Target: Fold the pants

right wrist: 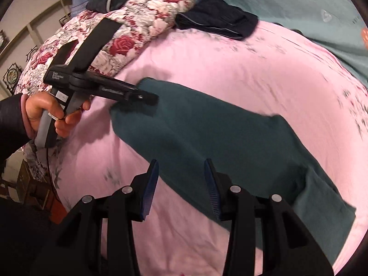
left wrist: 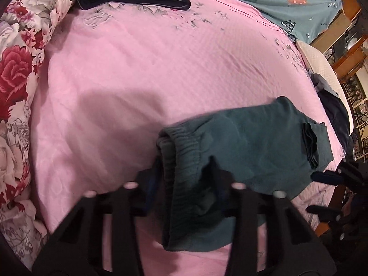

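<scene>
Dark teal pants point(left wrist: 253, 142) lie folded into a strip across the pink bed sheet point(left wrist: 138, 69). My left gripper point(left wrist: 186, 172) is shut on the bunched elastic waistband end, with fabric filling the gap between its fingers. In the right wrist view the same pants point(right wrist: 207, 133) run diagonally, and a person's hand point(right wrist: 41, 112) holds the left gripper point(right wrist: 149, 97) at their far-left end. My right gripper point(right wrist: 181, 161) stands open just over the pants' near edge, its blue pads apart and not pressing on the cloth. From the left wrist view the right gripper point(left wrist: 322, 193) shows at the right border.
A floral quilt point(right wrist: 138, 23) is piled along the left side of the bed. A folded navy garment point(right wrist: 218, 23) lies at the far end, with grey-blue bedding point(left wrist: 276, 0) behind it. More dark clothes point(left wrist: 333, 110) hang at the right edge, and wooden furniture point(left wrist: 349, 46) stands beyond.
</scene>
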Tool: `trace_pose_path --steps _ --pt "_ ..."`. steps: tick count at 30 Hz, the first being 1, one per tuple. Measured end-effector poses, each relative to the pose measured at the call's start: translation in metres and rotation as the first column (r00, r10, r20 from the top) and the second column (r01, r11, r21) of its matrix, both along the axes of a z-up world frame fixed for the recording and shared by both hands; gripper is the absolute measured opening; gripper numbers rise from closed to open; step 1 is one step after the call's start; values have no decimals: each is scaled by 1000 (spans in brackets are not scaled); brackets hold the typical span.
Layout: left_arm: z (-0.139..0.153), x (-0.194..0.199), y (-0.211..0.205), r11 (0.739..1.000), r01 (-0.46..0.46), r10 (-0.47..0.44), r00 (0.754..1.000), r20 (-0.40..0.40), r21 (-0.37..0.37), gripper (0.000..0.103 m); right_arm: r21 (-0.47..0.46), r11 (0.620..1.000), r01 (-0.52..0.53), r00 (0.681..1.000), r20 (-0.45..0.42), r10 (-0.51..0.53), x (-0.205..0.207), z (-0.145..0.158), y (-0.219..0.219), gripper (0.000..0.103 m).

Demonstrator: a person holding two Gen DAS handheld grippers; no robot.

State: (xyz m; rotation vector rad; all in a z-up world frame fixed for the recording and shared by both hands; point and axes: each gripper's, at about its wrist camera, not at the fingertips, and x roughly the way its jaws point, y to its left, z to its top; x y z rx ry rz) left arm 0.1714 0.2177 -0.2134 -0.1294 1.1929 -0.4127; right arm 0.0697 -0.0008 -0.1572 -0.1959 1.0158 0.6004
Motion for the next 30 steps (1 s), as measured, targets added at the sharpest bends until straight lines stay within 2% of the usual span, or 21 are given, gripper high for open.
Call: trace_pose_path --steps 2,7,8,11,14,18,21,23,24,26,27,30 --pt "0 2 2 999 1 -2 1000 -16 -45 23 16 1000 -16 1000 8 16 4 -3 17 42" --pt "13 1 3 997 -7 4 999 -41 -77 22 79 994 -82 996 37 79 0 -6 48 43" --pt "19 1 2 996 -9 6 999 -43 -85 21 80 993 -88 995 46 85 -1 -6 52 46" --pt "36 2 -4 993 -2 -3 999 -43 -116 18 73 992 -101 992 85 95 -6 -8 70 47" --pt "45 2 -11 996 7 -10 999 -38 -93 18 75 991 -110 987 126 100 -11 -9 84 47" --pt "44 7 -16 996 -23 18 998 -66 -84 18 18 998 -54 964 261 48 -19 -12 104 54" --pt "35 11 -14 998 -38 34 996 -80 -54 18 -14 1000 -6 953 301 10 -20 -21 120 54" --pt "24 14 -10 999 -35 33 995 -99 -26 19 -60 998 -4 946 324 23 -23 -32 136 54" --pt "17 16 -6 999 -42 40 992 -122 -14 23 -102 995 -6 943 331 39 -24 -38 143 54" --pt "10 19 4 997 -76 73 987 -145 -17 29 -212 977 -1 935 347 76 -25 -51 158 54" --pt "10 19 8 996 -88 83 986 -146 -26 33 -236 972 -2 936 341 85 -24 -54 162 54" --pt "14 20 17 989 -121 107 983 -152 -89 35 -232 972 26 937 344 57 -14 -53 164 54"
